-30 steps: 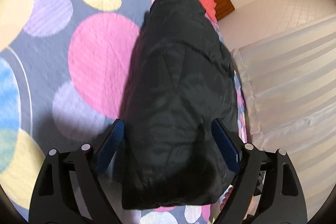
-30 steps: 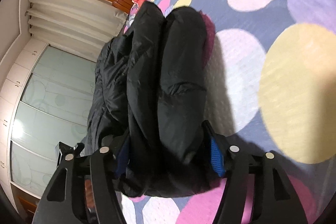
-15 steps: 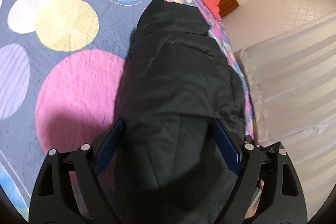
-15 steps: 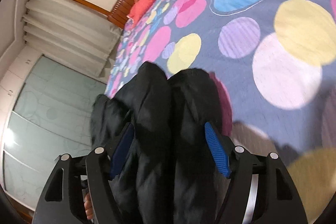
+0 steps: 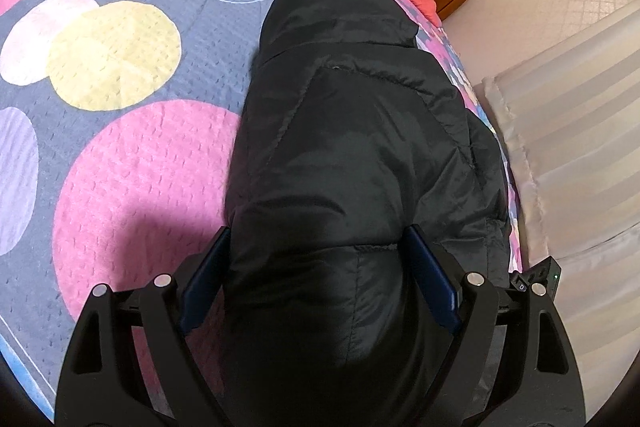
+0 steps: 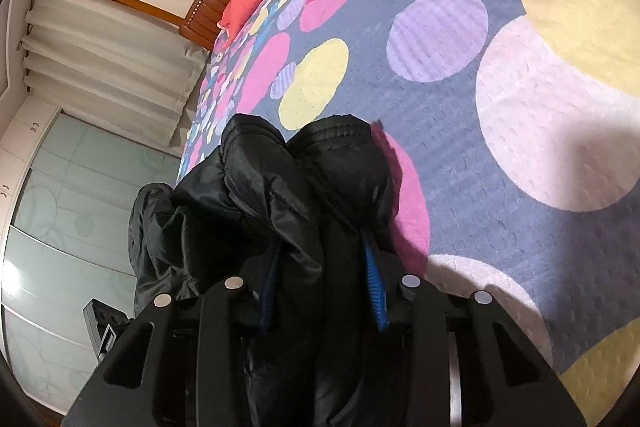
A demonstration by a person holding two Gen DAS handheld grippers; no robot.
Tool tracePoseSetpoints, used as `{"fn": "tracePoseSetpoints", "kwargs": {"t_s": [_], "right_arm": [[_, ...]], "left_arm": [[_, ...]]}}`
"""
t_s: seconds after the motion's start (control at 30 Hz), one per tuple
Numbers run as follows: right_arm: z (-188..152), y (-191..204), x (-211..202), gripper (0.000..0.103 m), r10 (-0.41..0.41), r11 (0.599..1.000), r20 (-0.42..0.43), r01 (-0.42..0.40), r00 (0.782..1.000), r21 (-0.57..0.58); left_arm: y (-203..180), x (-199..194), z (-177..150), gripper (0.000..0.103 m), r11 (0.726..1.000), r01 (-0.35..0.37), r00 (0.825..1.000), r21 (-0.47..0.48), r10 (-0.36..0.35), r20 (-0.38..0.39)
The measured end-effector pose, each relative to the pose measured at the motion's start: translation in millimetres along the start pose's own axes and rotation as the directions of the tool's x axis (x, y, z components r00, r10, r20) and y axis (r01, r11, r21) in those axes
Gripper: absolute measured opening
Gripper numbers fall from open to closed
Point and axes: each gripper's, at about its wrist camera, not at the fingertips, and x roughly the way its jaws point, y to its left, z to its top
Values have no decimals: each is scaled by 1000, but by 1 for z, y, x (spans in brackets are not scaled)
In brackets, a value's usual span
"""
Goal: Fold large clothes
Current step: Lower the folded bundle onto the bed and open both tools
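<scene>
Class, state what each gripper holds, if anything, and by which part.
The right gripper pinches the black jacket at its bunched edge; the left gripper straddles its bulk, grip unclear.

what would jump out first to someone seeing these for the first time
A bulky black puffer jacket, folded into a long bundle, lies along the edge of a bed whose bedspread is covered in big pink, yellow, blue and lilac circles. The left claw straddles its near end, while the right claw has just been closing and pinches the jacket's layers.
</scene>
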Motion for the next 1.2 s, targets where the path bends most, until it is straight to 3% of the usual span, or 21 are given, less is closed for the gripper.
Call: {"fn": "tracePoseSetpoints", "kwargs": {"t_s": [0.33,0.5,0.7,0.9,1.2], "right_arm": [[-22,11,-30,52,-4,1000,48,4,999,-7],[-36,14,-49,53,-8,1000,63,9,998,-9],[-65,34,-72,53,-84,993,94,92,992,-79],[-94,59,-91,53,-159,968,125,179,979,-176],[-125,71,-102,55,-206,946,145,235,968,-225]], "left_arm": [[-3,-9,-5,87,1000,-19,1000,3,19,23],[-5,-19,-14,87,1000,-29,999,-7,29,37],[-14,-40,-32,87,999,-51,996,16,50,72],[-31,-60,-61,87,990,-106,990,98,95,106],[-43,-76,-99,87,976,-155,982,152,136,128]]}}
